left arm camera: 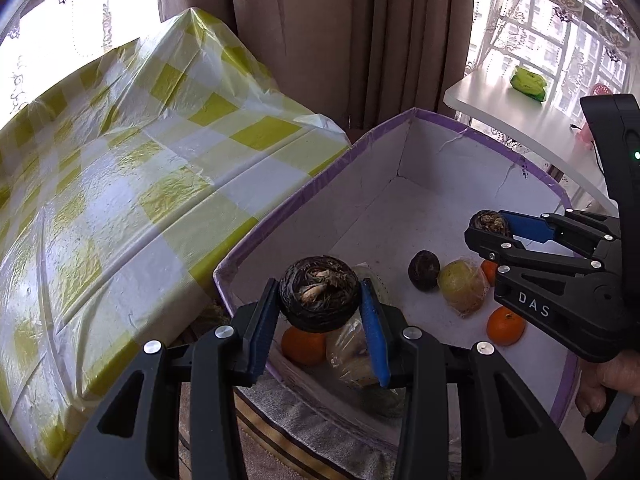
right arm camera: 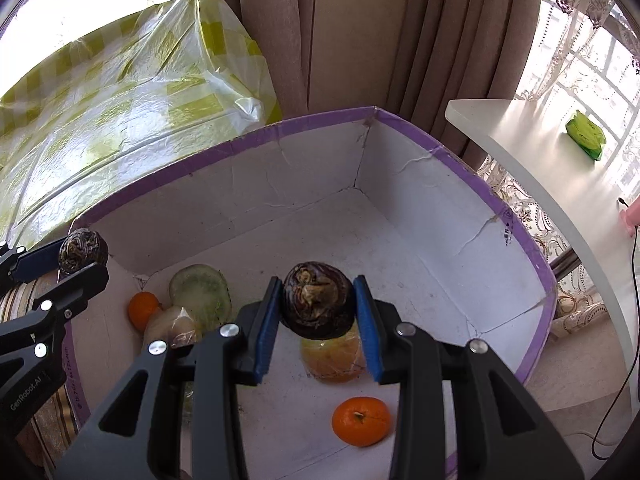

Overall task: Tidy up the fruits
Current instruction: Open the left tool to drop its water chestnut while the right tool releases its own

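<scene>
My left gripper (left arm camera: 319, 300) is shut on a dark round water chestnut (left arm camera: 319, 294) and holds it above the near left corner of the white box with a purple rim (left arm camera: 280, 204). My right gripper (right arm camera: 318, 306) is shut on a second dark water chestnut (right arm camera: 318, 304) above the box floor; it also shows in the left wrist view (left arm camera: 489, 225). The left gripper shows in the right wrist view (right arm camera: 82, 254). In the box lie a third dark chestnut (left arm camera: 424, 271), tangerines (right arm camera: 361, 421) (left arm camera: 505, 325) (right arm camera: 143, 309), plastic-wrapped yellow fruits (left arm camera: 464, 285) (right arm camera: 334, 356) and a pale green slice (right arm camera: 200, 290).
A table under a yellow-and-white checked plastic cloth (left arm camera: 120, 184) stands left of the box. A white table (right arm camera: 540, 168) with a green packet (right arm camera: 585, 135) stands at the right by the window. Brown curtains (left arm camera: 300, 32) hang behind. A black cable (right arm camera: 624, 320) hangs at the right.
</scene>
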Motion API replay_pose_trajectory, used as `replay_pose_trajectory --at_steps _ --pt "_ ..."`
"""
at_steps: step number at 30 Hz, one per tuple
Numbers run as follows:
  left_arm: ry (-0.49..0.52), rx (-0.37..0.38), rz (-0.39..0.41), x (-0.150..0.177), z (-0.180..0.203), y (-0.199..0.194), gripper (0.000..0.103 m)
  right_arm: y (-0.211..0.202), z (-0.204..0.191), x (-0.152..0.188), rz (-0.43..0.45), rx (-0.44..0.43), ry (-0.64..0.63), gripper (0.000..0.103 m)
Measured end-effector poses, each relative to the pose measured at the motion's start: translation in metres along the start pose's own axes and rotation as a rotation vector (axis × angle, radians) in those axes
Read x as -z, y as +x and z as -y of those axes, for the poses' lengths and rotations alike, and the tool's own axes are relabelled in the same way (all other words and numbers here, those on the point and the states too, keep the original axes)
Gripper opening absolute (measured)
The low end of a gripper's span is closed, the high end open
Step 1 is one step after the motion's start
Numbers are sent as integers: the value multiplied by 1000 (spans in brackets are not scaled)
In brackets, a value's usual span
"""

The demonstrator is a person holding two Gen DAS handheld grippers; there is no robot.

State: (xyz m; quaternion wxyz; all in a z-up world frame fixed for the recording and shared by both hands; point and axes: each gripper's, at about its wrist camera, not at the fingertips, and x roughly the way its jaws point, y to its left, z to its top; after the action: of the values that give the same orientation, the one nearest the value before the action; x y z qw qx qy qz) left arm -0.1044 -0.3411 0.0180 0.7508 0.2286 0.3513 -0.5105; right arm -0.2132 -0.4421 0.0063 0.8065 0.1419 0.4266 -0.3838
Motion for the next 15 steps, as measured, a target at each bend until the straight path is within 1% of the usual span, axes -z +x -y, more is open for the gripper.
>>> replay_pose_trajectory --at_steps 2,4,6,8,11,15 --pt "34 15 -12 -2 9 6 38 4 4 2 -12 22 -4 36" --pt "65 46 -38 -3 18 14 38 8 7 3 -28 22 0 36" --pt "96 90 -80 -3 26 24 38 11 7 3 -44 31 -16 36" --pt "124 100 -119 0 32 34 38 12 6 4 -56 53 -36 36" --pt "130 129 -162 4 33 45 38 20 11 8 -84 69 -33 36" --pt "136 135 -174 6 34 49 38 29 14 15 -103 80 -29 37"
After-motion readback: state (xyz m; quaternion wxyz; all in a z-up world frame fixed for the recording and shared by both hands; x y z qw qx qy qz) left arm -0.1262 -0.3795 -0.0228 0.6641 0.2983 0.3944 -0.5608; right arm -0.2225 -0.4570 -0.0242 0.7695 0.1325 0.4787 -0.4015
